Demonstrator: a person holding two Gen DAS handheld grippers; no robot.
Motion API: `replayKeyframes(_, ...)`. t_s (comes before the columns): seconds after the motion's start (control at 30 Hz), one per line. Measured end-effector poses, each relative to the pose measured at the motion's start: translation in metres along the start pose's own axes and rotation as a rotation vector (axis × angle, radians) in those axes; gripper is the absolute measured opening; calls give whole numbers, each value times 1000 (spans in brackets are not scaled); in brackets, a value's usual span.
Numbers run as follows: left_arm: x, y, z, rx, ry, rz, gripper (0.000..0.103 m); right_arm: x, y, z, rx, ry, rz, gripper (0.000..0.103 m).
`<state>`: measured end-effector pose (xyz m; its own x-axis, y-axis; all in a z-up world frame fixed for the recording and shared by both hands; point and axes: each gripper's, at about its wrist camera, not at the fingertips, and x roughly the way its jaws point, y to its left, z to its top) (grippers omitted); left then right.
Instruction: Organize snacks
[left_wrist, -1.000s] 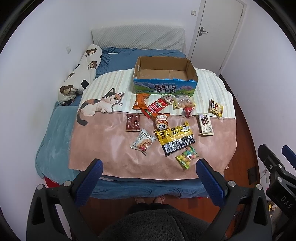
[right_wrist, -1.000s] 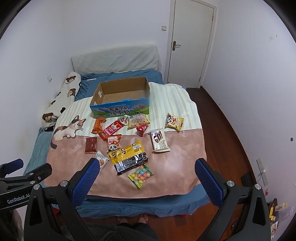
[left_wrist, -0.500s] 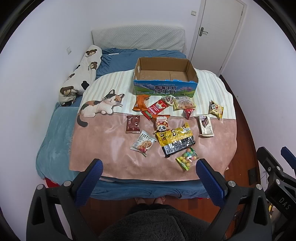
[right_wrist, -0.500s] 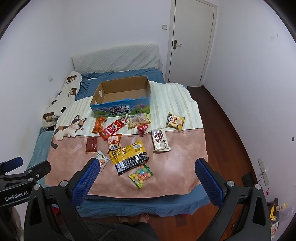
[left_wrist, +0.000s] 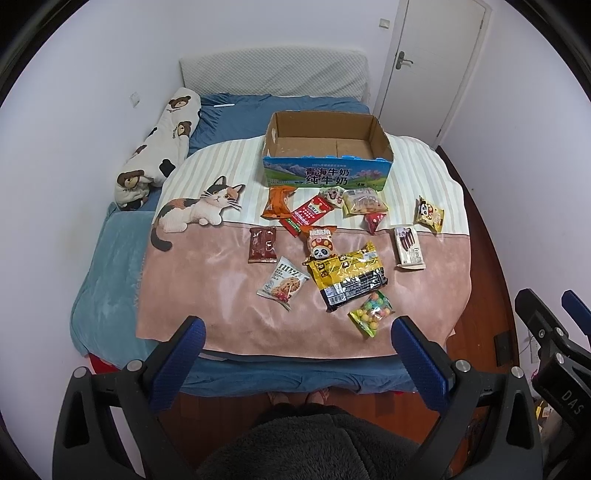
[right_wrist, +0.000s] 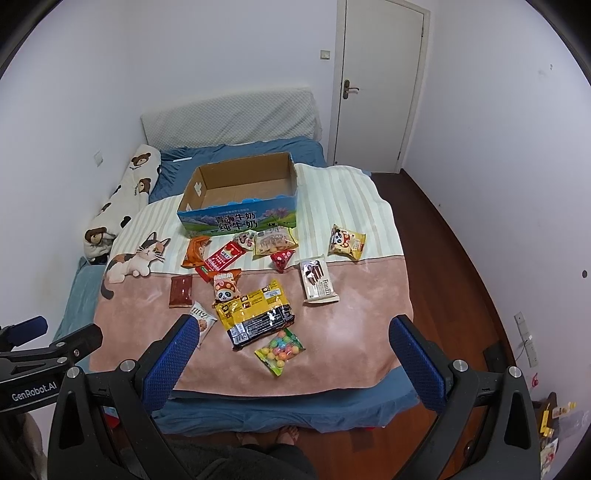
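Barely shifted: snacks (left_wrist: 343, 273) lie beyond both wide-open hand-held grippers (left_wrist: 295, 334) (untouched).

Both wrist cameras look down from the foot of the bed (left_wrist: 110, 295), well back; each frames the same blanket (right_wrist: 351, 314), centre frame.

Twelve snack packets (left_wrist: 346, 277), one cardboard box (left_wrist: 326, 176), one bear pillow (left_wrist: 159, 147).

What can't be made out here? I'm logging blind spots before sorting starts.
- Cookie packet: right wrist view, partly hidden behind a finger.
- Cardboard box floor: near strip hidden by its front wall, both views.
- Small print on the yellow-black bag: too small.
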<state>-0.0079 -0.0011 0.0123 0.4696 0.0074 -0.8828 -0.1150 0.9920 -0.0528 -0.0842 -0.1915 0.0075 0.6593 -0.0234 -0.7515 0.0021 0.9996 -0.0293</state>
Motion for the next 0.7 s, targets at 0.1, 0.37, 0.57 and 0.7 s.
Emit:
replayKeyframes(0.1, 0, 0, 0, -4, 2, -1, 103, 0, -1, 0, 1, 0, 1, 103)
replayKeyframes(0.37, 0, -1, 0, -2, -4, 1, 103, -1, -1, 3, 1, -4, 5, 103)
replayKeyframes(0.57, -1, 0, -3, 4, -10, 0, 103, -2, 0, 5, 4, -6, 12, 103)
replayKeyframes(0.7, -1, -1, -4, 4, -10, 1, 103, -3, 0, 4, 7, -11, 15, 103)
